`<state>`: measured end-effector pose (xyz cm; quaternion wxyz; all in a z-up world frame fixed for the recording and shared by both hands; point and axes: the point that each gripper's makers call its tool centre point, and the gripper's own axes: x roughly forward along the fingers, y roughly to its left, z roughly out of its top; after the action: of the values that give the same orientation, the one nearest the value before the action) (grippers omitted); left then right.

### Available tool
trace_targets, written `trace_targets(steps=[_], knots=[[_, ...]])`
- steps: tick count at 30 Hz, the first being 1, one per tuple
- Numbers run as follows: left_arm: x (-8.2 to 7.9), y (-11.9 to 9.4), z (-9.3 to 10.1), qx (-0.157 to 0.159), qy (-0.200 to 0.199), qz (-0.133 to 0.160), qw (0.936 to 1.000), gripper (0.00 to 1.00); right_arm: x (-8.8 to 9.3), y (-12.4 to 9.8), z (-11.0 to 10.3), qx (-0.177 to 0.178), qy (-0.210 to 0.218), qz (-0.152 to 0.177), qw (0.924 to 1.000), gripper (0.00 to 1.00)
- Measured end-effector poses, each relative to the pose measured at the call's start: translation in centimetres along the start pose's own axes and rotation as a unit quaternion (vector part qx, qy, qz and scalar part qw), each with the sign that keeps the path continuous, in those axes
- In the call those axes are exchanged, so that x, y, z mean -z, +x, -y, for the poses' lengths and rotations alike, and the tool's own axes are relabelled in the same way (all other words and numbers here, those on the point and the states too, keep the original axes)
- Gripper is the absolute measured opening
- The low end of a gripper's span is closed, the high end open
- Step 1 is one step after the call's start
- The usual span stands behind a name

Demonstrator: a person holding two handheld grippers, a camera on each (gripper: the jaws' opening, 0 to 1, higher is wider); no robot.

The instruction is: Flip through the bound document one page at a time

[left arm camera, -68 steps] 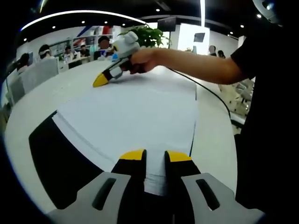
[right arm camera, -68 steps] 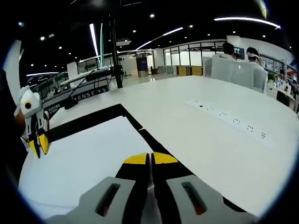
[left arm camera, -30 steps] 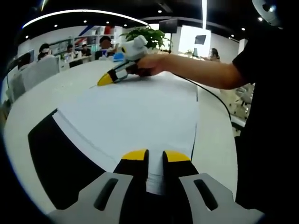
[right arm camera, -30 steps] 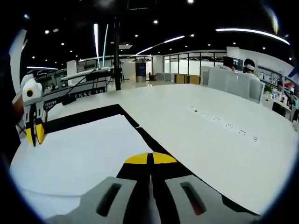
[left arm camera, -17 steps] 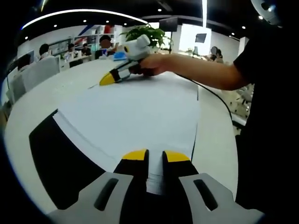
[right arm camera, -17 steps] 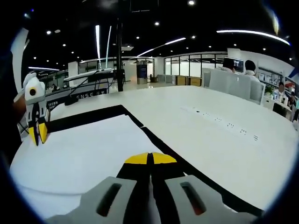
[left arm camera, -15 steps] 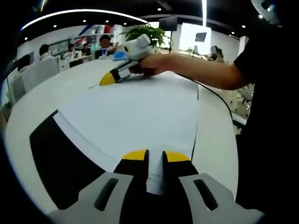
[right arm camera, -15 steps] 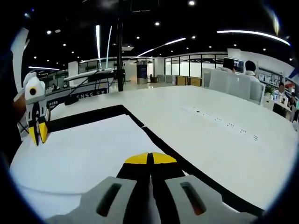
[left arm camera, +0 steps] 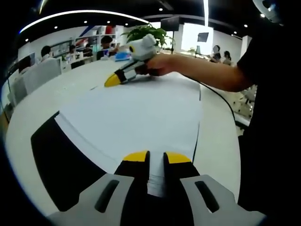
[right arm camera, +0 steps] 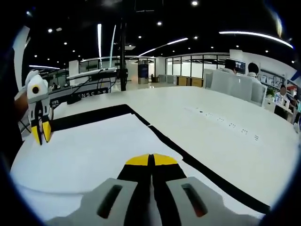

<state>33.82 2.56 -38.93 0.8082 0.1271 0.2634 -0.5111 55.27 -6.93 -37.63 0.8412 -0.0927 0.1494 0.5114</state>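
White paper of the bound document (left arm camera: 136, 113) spread flat on the white table (left arm camera: 37, 103), black cover (left arm camera: 61, 165) jutting out beneath on the near side. Seen in the left gripper view: left gripper (left arm camera: 156, 157) pinching the near edge of the sheets, a sliver of paper between yellow tips, probably anchoring the stack. Far across the page, right gripper (left arm camera: 113, 80) in a hand, tips down at the far corner. Seen in the right gripper view: right gripper (right arm camera: 151, 159) clenched tight over the page (right arm camera: 94, 150), likely gripping a single leaf for turning, though none visible between the tips; left gripper (right arm camera: 41, 130) upright at the opposite edge, tips on the paper.
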Motion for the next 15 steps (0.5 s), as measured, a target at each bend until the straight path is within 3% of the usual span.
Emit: trace_targets(steps=[15], knots=[[0.0,0.1,0.1,0.002,0.001,-0.002,1.0000,0.15,0.4,-1.3,-1.2,-0.002,0.012,0.004,0.9999,0.02]])
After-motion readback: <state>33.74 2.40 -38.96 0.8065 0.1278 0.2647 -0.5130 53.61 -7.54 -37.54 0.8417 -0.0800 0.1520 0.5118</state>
